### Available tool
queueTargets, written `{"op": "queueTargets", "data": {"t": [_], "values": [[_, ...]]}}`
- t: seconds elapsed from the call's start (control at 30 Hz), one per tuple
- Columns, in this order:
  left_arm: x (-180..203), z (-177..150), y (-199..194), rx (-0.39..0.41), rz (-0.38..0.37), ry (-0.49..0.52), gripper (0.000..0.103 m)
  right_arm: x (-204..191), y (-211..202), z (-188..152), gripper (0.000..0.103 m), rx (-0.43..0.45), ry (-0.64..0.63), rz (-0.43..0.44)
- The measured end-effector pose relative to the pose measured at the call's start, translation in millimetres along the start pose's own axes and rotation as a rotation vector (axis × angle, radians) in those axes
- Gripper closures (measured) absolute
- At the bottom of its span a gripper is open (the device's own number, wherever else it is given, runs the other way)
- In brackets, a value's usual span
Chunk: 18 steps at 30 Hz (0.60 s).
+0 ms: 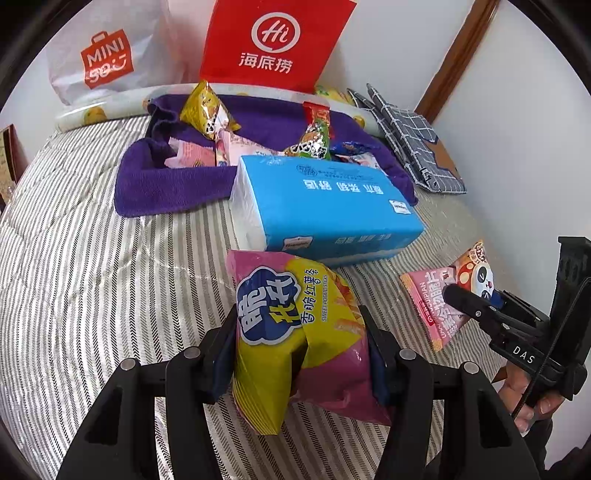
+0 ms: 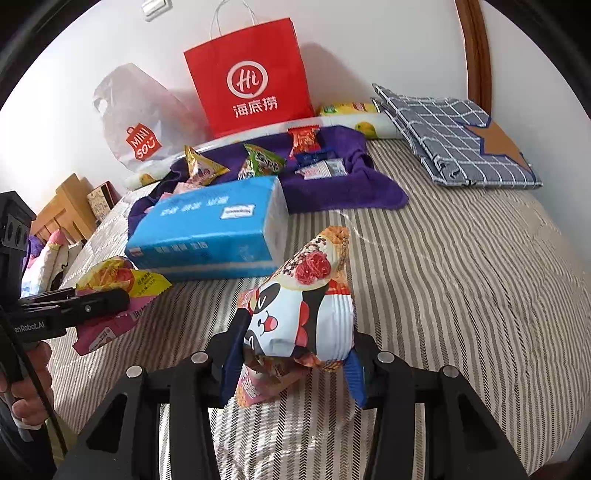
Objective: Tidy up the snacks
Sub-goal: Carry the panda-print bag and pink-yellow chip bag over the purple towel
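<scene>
The left tongs [image 1: 301, 354] squeeze a puffy sweet potato stick bag [image 1: 295, 332] at bottom middle. The right tongs [image 2: 291, 365] pinch the panda snack bag [image 2: 299, 314]. Both bags look light, soft and crinkly, so hold their middles gently.

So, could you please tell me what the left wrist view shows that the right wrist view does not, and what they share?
Only the left wrist view shows the printed front of the sweet potato sticks bag clamped in the left gripper, which the right wrist view sees only from the side.

Only the right wrist view shows the red bag's handles, a wall switch and wooden furniture beside the bed.

Both show the panda snack packet held by the right gripper, the blue tissue pack, the purple towel with small snacks and the checked cloth.
</scene>
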<state>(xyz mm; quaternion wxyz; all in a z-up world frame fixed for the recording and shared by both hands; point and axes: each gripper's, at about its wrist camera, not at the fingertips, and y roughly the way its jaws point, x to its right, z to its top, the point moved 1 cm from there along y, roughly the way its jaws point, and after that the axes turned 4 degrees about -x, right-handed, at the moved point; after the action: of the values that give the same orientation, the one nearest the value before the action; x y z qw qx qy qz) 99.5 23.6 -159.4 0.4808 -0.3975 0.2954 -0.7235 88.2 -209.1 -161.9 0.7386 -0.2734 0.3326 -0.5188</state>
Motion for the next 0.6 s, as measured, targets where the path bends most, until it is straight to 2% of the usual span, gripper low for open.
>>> {"op": "queueTargets", "data": {"t": [0.6], "values": [[2,19,-27,0.083,-0.027,-0.005,0.045,-17,-20,41,0.059,0.098,-0.02,0.014]]}}
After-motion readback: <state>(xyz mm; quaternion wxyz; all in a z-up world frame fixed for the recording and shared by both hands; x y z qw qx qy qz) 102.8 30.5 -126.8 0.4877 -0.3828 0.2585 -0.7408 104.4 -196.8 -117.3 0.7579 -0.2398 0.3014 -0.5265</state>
